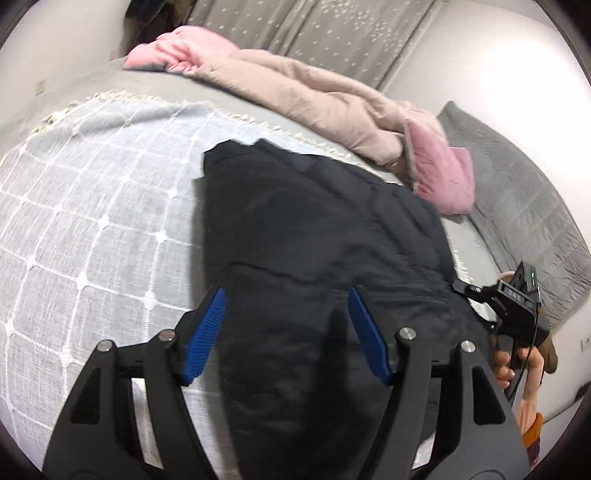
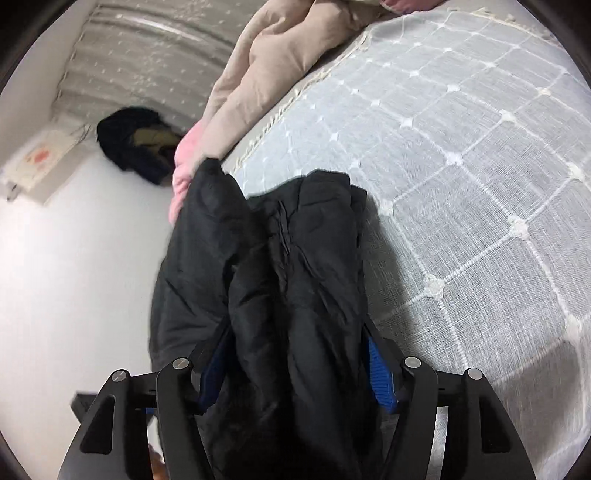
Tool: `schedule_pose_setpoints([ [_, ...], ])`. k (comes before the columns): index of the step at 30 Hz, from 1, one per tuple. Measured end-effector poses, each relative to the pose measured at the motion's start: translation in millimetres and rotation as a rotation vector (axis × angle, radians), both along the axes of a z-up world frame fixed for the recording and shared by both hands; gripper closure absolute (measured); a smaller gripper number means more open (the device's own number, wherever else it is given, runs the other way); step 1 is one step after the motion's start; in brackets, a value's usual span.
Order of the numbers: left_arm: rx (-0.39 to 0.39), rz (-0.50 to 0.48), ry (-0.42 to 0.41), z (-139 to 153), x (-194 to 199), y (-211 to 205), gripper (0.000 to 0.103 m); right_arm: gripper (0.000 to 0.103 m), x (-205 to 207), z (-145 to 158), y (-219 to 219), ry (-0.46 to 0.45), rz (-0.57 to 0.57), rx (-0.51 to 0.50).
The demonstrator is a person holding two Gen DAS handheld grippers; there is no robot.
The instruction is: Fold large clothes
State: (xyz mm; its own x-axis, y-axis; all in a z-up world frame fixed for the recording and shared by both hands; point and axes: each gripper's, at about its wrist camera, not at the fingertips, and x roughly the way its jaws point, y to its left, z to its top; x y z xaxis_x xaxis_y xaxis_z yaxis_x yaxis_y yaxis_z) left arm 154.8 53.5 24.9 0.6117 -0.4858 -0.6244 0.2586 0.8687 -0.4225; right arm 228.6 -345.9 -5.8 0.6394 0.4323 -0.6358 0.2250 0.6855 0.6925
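Observation:
A large black padded jacket (image 1: 317, 236) lies on a light checked bedspread (image 1: 92, 206) on the bed. My left gripper (image 1: 286, 306) is open, its blue pads (image 1: 207, 328) spread over the jacket's near end, holding nothing. My right gripper (image 2: 295, 354) is shut on a thick bunch of the black jacket (image 2: 288, 266), which fills the gap between its fingers (image 2: 380, 373) and hangs partly off the bed's edge. The right gripper also shows in the left wrist view (image 1: 517, 302), held by a hand at the jacket's right side.
A beige and pink duvet (image 1: 317, 99) lies bunched along the far side of the bed. A grey quilt (image 1: 524, 206) lies at the right. On the white floor are a dark pile of clothes (image 2: 136, 144) and a flat box (image 2: 40, 166). Grey curtains (image 1: 332, 33) hang behind.

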Motion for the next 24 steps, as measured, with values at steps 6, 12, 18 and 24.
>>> schedule_pose_setpoints([
  [6, 0.14, -0.109, -0.159, 27.7, -46.1, -51.0, 0.031, 0.037, -39.5, 57.6, 42.2, -0.134, 0.026, -0.319],
  [12, 0.299, -0.154, -0.068, 2.8, -43.9, -74.5, 0.021, 0.026, -42.4, 26.1, 77.2, -0.018, 0.178, -0.514],
  [18, 0.08, -0.015, 0.057, -1.6, -9.4, -21.8, 0.012, 0.002, -17.0, -57.0, 19.8, 0.097, 0.141, -0.03],
  [24, -0.506, 0.013, 0.438, -82.5, 37.2, 35.3, 0.013, 0.048, -12.8, -53.7, 31.7, 0.0, 0.216, 0.085],
])
